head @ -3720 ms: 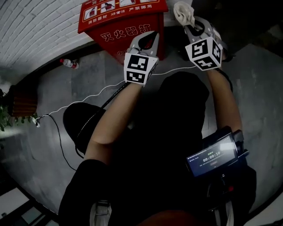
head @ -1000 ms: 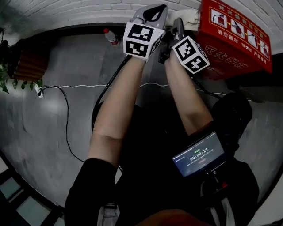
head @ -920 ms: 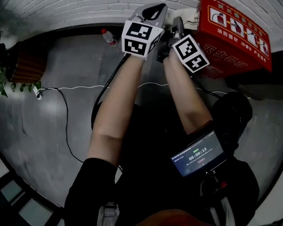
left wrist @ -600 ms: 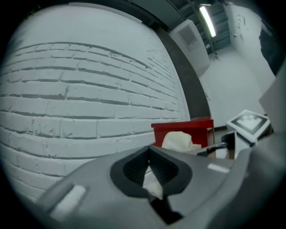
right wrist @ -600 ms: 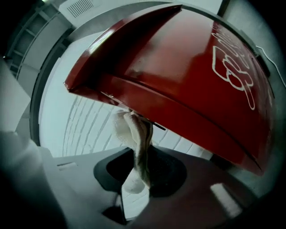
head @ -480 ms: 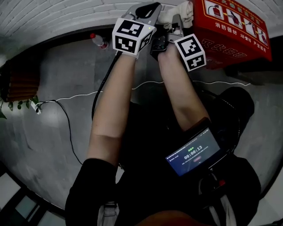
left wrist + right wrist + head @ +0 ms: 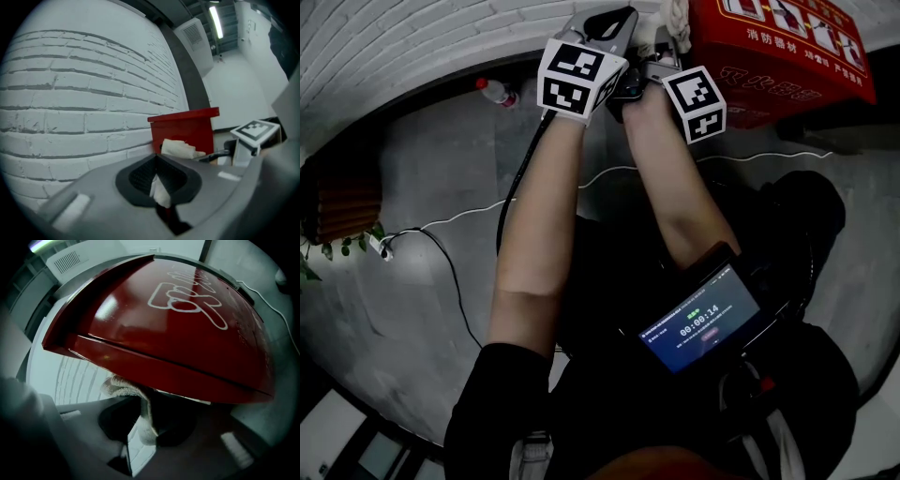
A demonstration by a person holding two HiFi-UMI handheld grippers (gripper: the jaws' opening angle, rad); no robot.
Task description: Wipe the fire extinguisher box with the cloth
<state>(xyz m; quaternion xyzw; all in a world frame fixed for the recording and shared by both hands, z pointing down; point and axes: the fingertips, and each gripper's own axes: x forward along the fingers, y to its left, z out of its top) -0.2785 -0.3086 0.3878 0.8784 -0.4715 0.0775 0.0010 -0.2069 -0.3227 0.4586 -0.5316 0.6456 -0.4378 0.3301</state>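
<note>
Two grippers were up close to the white brick wall (image 7: 394, 47), side by side. The right gripper (image 7: 661, 47) had its fingers clamped on a white cloth (image 7: 124, 387), which bunched out past the tips and lay against the lower edge of the red box (image 7: 178, 333). In the left gripper view the cloth (image 7: 180, 147) sat right in front of the box (image 7: 187, 131), at its wall-side corner. The left gripper (image 7: 157, 159) had its fingers pressed together with nothing held, and it pointed at the wall just beside the box. From the head view the box (image 7: 778, 47) stood on the grey floor against the wall, at the top right, with the cloth (image 7: 673, 19) at its left edge and the left gripper (image 7: 614, 23) just left of that. A bottle (image 7: 492, 91) lay on the floor by the wall, well to the left. A white cable (image 7: 609, 173) ran across the floor. A screen (image 7: 698, 323) at the person's waist showed a timer.
</note>
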